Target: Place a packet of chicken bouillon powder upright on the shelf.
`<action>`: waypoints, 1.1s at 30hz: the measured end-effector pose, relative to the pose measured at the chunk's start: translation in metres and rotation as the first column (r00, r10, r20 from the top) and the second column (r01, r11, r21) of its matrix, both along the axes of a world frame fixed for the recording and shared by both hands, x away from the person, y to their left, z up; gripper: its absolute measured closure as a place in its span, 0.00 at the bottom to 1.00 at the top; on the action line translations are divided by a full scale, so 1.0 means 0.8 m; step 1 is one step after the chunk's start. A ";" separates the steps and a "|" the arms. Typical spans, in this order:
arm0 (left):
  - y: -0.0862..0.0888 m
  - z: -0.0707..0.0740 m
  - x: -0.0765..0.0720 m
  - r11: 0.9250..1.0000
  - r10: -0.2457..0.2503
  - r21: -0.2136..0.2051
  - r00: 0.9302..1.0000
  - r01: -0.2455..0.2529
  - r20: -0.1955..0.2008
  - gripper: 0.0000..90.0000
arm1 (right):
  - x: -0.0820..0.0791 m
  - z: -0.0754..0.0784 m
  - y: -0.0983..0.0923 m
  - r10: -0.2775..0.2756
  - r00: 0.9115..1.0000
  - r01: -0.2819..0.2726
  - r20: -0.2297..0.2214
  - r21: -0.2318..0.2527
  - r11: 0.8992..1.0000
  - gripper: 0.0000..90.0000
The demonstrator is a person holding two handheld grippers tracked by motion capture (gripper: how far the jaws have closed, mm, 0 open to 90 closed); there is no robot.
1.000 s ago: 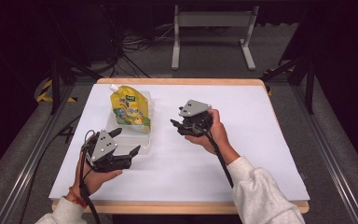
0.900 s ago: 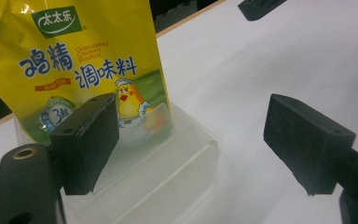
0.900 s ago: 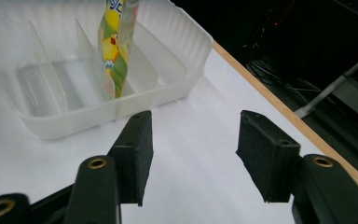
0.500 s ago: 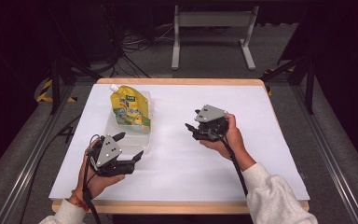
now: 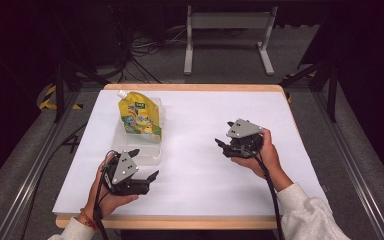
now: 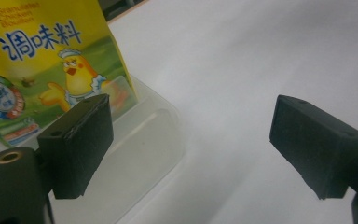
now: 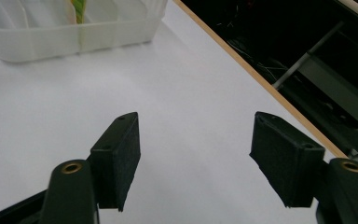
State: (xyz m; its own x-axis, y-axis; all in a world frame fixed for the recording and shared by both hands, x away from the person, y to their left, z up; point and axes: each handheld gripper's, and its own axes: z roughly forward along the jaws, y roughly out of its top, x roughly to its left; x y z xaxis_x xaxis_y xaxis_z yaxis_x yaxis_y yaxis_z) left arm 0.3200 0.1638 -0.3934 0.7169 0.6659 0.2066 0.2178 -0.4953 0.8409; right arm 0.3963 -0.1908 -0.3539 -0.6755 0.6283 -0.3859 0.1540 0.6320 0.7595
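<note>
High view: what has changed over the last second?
Both hands drew back from the yellow pouch toward the table's near edge: right gripper rightward, left gripper nearer. Both grippers' jaws have been opening, nothing between them. Pouch and clear tray stayed put.

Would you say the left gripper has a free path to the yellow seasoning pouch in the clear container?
Probably yes: the left gripper is open and empty, the yellow pouch stands just beyond it, and nothing lies between them but the clear container holding it.
</note>
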 end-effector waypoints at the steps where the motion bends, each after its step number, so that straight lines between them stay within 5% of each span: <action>1: -0.003 -0.002 -0.001 1.000 0.000 0.010 1.000 0.000 0.001 0.15 | -0.001 -0.001 -0.002 -0.002 1.000 0.002 -0.002 0.001 1.000 0.37; 24: -0.022 -0.026 -0.003 0.995 -0.041 0.085 0.998 0.044 -0.040 0.12 | -0.034 -0.028 -0.067 -0.056 0.998 0.055 -0.017 -0.036 0.998 0.31; 33: -0.024 -0.034 -0.003 0.992 -0.052 0.109 0.997 0.058 -0.061 0.11 | -0.049 -0.044 -0.091 -0.080 0.996 0.080 -0.042 -0.004 0.997 0.27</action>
